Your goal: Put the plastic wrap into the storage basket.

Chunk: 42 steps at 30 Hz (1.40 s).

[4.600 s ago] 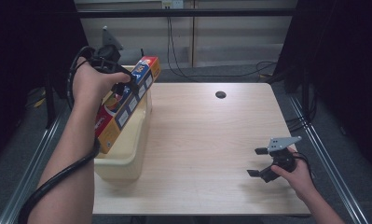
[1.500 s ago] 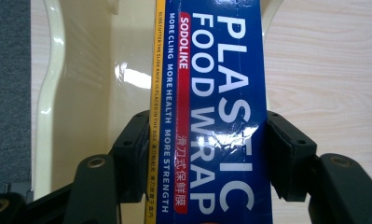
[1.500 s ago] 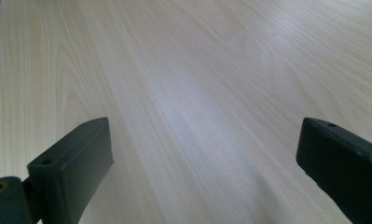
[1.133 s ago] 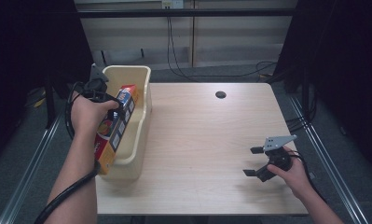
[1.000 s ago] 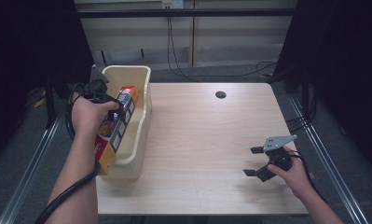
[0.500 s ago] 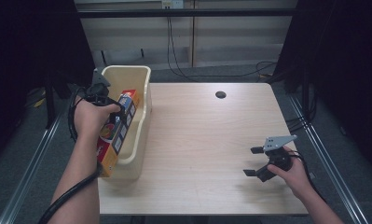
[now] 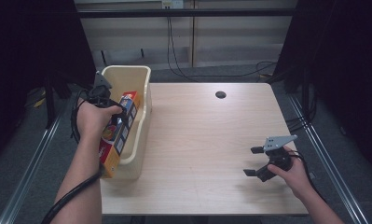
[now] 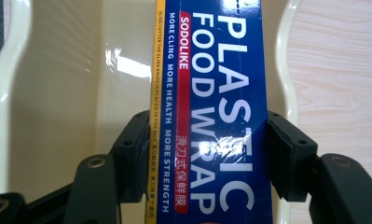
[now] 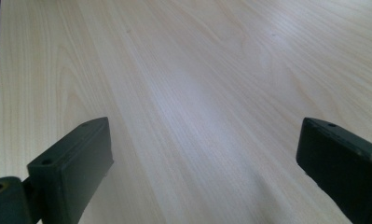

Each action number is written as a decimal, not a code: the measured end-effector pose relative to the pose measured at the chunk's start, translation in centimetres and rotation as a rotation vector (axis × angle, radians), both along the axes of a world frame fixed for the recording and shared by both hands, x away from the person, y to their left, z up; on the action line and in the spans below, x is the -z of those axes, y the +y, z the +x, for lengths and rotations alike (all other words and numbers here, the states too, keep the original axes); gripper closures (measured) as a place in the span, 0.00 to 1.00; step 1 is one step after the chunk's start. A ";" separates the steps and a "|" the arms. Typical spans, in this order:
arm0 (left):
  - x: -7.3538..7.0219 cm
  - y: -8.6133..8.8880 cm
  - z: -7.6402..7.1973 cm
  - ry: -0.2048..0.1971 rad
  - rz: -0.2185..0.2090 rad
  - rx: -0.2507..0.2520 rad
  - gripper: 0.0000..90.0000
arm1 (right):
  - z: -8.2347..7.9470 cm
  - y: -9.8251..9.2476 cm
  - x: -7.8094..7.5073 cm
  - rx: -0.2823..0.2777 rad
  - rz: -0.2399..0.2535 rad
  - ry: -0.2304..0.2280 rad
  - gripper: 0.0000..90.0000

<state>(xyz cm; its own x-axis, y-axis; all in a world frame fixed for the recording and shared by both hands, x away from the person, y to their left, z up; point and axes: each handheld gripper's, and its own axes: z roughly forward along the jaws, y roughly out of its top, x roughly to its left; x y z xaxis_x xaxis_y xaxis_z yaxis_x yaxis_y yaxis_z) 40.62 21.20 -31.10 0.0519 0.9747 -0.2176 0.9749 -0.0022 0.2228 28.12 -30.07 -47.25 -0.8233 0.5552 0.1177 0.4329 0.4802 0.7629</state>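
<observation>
The left gripper (image 8: 207, 154) squeezes a long blue box of plastic food wrap (image 8: 211, 93), with one black pad pressed on each side. A few seconds back this box was high up, tilted over the cream plastic bin (image 7: 144, 93). Now it is much lower. Its far end sits down inside the bin, and its near end sticks out over the bin's front rim (image 7: 127, 170), toward the person. The box lies along the bin, a bit slanted. In the last second it hardly moves at all.

So the box looks almost put away. I think the next step is to let go of it so it can rest in the bin.

The right gripper (image 7: 258, 161) sits far off on the wooden table (image 7: 197, 140). Its jaws are spread wide with nothing between them. It has not moved.
</observation>
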 end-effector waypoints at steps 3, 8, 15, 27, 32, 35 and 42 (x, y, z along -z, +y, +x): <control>0.3 0.0 0.0 0.008 0.009 -0.004 0.45 | 0.0 0.0 0.0 -0.002 -0.001 0.003 0.04; 0.5 -0.1 0.2 0.015 0.011 -0.005 0.45 | 0.0 0.0 0.0 -0.001 -0.002 -0.001 0.04; 1.5 -0.4 0.5 0.038 0.021 -0.005 0.45 | 0.0 0.1 0.1 -0.008 -0.002 0.003 0.04; 2.5 -1.0 1.2 0.082 0.032 -0.006 0.44 | 0.0 0.2 0.2 -0.011 -0.006 0.007 0.04; 2.9 -1.1 1.4 0.100 0.040 0.003 0.44 | 0.0 0.2 0.2 -0.016 -0.005 0.008 0.04; 3.0 -1.2 1.4 0.103 0.053 0.008 0.44 | 0.0 0.2 0.2 -0.015 -0.005 0.009 0.04; 3.3 -1.4 1.5 0.125 0.063 -0.002 0.43 | 0.0 0.2 0.3 -0.017 -0.006 0.008 0.04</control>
